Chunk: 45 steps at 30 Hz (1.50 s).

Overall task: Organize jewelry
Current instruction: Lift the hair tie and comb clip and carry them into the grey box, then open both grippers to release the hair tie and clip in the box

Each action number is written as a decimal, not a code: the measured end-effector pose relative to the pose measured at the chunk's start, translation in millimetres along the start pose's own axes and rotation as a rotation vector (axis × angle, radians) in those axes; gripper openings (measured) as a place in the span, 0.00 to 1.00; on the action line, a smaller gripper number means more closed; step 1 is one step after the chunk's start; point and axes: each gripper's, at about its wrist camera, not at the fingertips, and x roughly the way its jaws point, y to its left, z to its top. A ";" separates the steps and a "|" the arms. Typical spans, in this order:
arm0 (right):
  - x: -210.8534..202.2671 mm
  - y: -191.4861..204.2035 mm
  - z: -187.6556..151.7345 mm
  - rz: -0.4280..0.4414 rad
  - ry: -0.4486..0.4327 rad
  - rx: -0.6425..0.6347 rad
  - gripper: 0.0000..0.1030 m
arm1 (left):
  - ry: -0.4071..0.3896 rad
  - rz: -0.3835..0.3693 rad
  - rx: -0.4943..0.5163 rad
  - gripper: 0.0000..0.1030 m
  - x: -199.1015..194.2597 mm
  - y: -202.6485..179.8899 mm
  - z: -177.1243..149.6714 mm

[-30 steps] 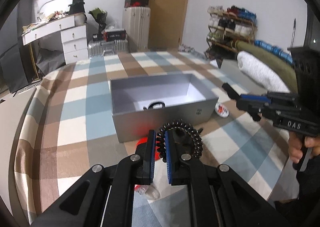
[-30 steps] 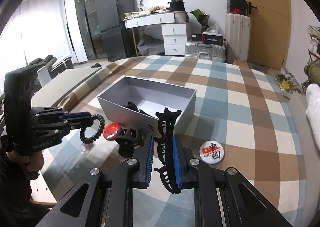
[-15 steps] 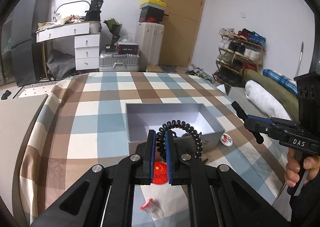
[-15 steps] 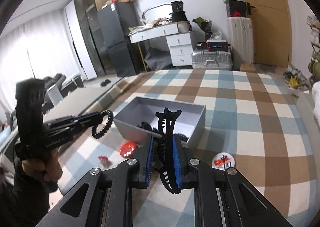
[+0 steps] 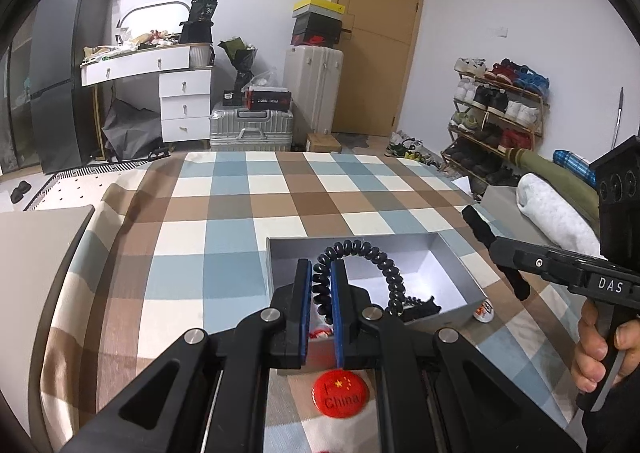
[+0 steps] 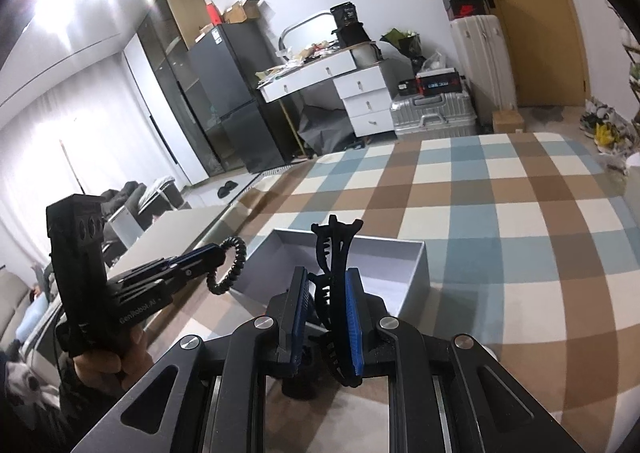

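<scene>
My left gripper (image 5: pixel 321 271) is shut on a black spiral hair tie (image 5: pixel 382 269), held over the near part of an open grey box (image 5: pixel 460 265) on a checked bedspread. The right wrist view shows the same hair tie (image 6: pixel 232 265) hanging from that gripper, left of the box (image 6: pixel 412 273). My right gripper (image 6: pixel 327 285) is shut on a black claw hair clip (image 6: pixel 334 249), held up in front of the box. The box holds some dark pieces (image 5: pixel 420 303). The right gripper's body (image 5: pixel 560 269) shows at the right of the left wrist view.
A red round "China" badge (image 5: pixel 341 393) lies on the bedspread near the box, and a white badge (image 5: pixel 483 311) sits at its right corner. A checked bedspread (image 5: pixel 280 193) covers the bed. A desk, suitcases, a shoe rack and a door stand behind.
Both grippers have risen and tilted upward, each with its piece still in its grip. The box now sits lower in both views, and the red badge appears below the left fingers.
</scene>
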 end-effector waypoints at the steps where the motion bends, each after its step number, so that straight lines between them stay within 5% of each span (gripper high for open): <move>1: 3.5 -0.5 1.0 0.006 0.002 0.011 0.17 | 0.004 0.001 0.001 0.04 1.6 0.0 0.5; 17: 51.1 -23.9 3.6 0.049 0.119 0.183 0.17 | 0.065 0.033 0.015 0.04 29.3 -8.7 0.8; 30: 57.8 -14.0 3.4 0.012 0.185 0.125 0.21 | 0.106 0.081 0.057 0.05 38.5 -20.0 1.9; 33: 44.1 -8.6 1.9 -0.006 0.161 0.091 0.33 | 0.118 0.096 0.074 0.11 32.6 -22.8 1.9; 36: 28.1 -6.6 0.4 -0.029 0.141 0.069 0.43 | 0.115 0.088 0.077 0.30 25.3 -23.5 1.6; 37: 21.8 -6.3 -0.3 -0.052 0.131 0.062 0.50 | 0.112 0.083 0.070 0.42 20.7 -22.8 0.9; 40: 8.1 -5.8 -1.0 -0.183 0.115 0.011 0.58 | 0.100 0.064 0.048 0.54 11.4 -18.9 -0.8; 45: -14.2 -21.1 -6.3 -0.259 0.105 0.040 0.95 | 0.090 0.098 0.024 0.72 -7.2 -12.6 -6.2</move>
